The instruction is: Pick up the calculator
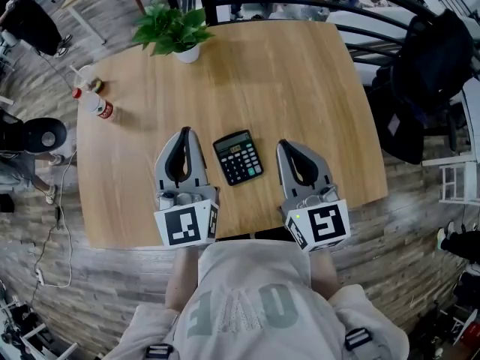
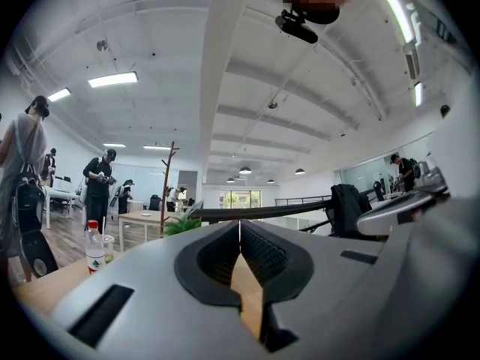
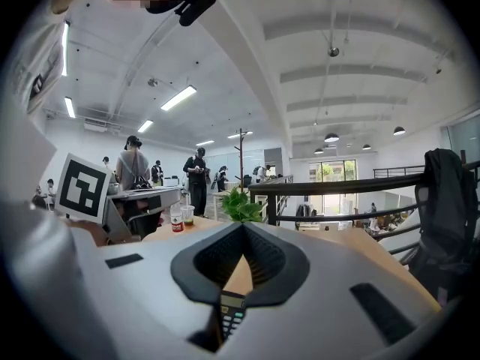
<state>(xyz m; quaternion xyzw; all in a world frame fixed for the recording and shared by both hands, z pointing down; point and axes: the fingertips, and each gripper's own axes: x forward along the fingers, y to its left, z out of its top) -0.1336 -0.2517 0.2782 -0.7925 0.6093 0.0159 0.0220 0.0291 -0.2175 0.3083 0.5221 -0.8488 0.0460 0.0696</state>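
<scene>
**Desk station, calculator untouched, both claws closed**

**Head view.** A rounded light wooden table (image 1: 300, 73) stands on a grey plank floor (image 1: 45, 223). A small black desk calculator with a grey display (image 1: 238, 157) lies flat near the table's near edge, turned at a slant. It sits between the two claws and touches neither. The left gripper (image 1: 185, 131), grey with black pads, is just to the calculator's left, and the right gripper (image 1: 283, 144) is just to its right. Each carries a marker cube at the rear. A green leafy plant in a white pot (image 1: 174, 28) stands at the far edge. A clear plastic bottle with a red cap and label (image 1: 97, 107) and a clear cup (image 1: 85, 74) stand at the left edge. A black metal railing (image 1: 300, 2) curves behind the table, with a black coat (image 1: 431, 66) hung at the right. The person's pale sweatshirt (image 1: 247, 298) fills the bottom of the view.

**Left gripper view.** The jaws are pressed together with nothing between them, and table wood shows below the tips. The room is open-plan, with a white ceiling, strip lights (image 2: 112, 79), a wooden coat stand (image 2: 166, 186) and several people standing (image 2: 97, 186) at the left.

**Right gripper view.** The jaw tips meet and hold nothing. The calculator shows low in the gap behind the tips, resting on the table. The plant, bottle, cup and railing lie beyond.
</scene>
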